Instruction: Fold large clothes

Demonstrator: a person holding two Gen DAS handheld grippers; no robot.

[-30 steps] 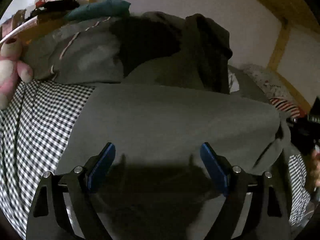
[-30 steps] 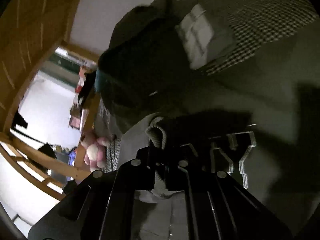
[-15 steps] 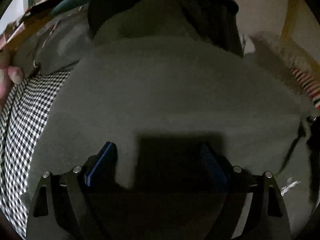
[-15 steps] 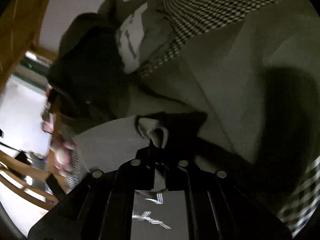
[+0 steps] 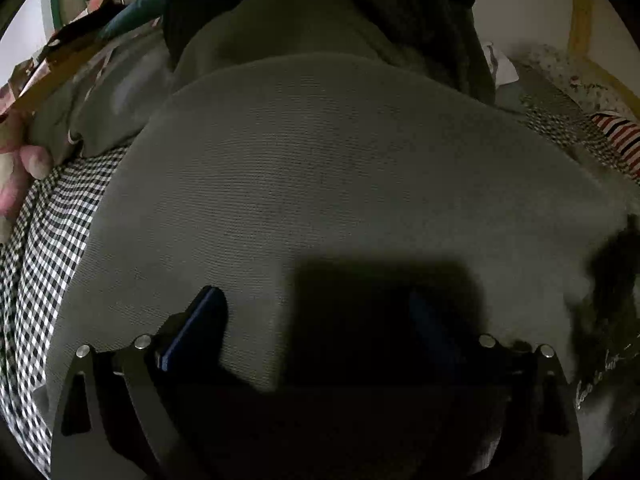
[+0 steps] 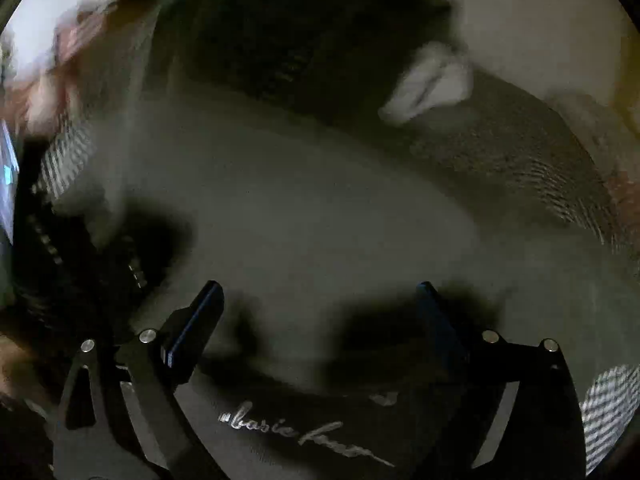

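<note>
1 large grey-green knit sweatshirt (image 5: 320,184) lies spread smooth across the bed, filling most of both views; its script lettering (image 6: 296,434) shows close under the right claw (image 6: 320,300). A second ago that claw was clamped on a ribbed cuff of the garment; now its jaws are opening, wide apart with nothing between the blue pads (image 6: 196,320), so the cuff has been let go and laid down. The left claw (image 5: 316,312) is opening too, empty, hovering low over the cloth, nearer than before. By my reading, 1 fold is just finished and both claws are free to take new hold.

Around the sweatshirt the black-and-white checked bedsheet (image 5: 44,248) shows on the left edge, with a narrow strip at the right. Behind it a heap of dark and grey clothes (image 5: 320,12) crowds the far edge, so the near side looks the roomier. A pink plush toy (image 5: 24,168) sits at the far left. The right view is blurred.
</note>
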